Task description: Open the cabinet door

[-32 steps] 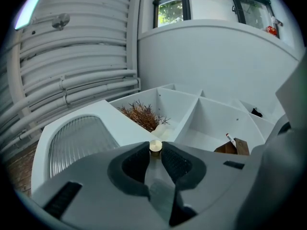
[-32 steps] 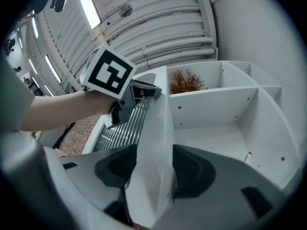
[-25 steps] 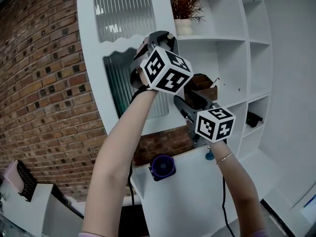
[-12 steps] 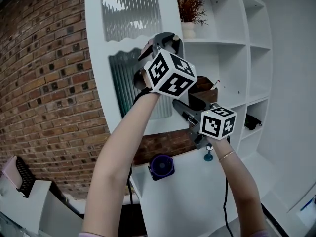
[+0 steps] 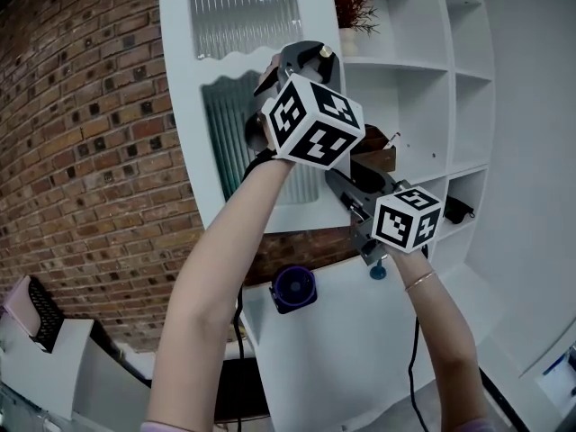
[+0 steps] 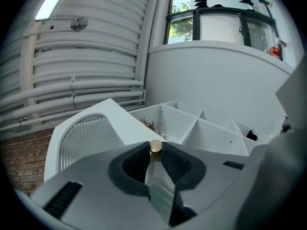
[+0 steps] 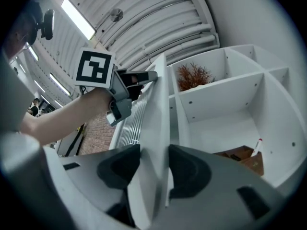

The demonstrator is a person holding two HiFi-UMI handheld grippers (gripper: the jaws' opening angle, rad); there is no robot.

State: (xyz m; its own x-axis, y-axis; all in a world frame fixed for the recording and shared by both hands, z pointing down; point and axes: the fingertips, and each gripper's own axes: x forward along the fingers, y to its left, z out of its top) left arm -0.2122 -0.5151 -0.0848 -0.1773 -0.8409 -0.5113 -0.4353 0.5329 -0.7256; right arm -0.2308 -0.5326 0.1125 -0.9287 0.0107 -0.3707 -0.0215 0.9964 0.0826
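Cabinet door (image 5: 184, 106) wider open, second grip closing on its edge

Compared with a second ago, it stands further out from the shelves (image 5: 423, 70), so the opening goes well. The left gripper (image 6: 156, 152) pinches the brass knob (image 6: 156, 146) at its fingertips. The right gripper (image 7: 153, 169) has just been closing, and its pads now lie against both faces of the edge between them. Both forearms (image 5: 216, 277) stretch upward, with the grippers tilted up.

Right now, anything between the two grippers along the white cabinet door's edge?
No: in the right gripper view, bare white door edge runs from the right gripper, whose jaws have just been closing on it, up to the left gripper.
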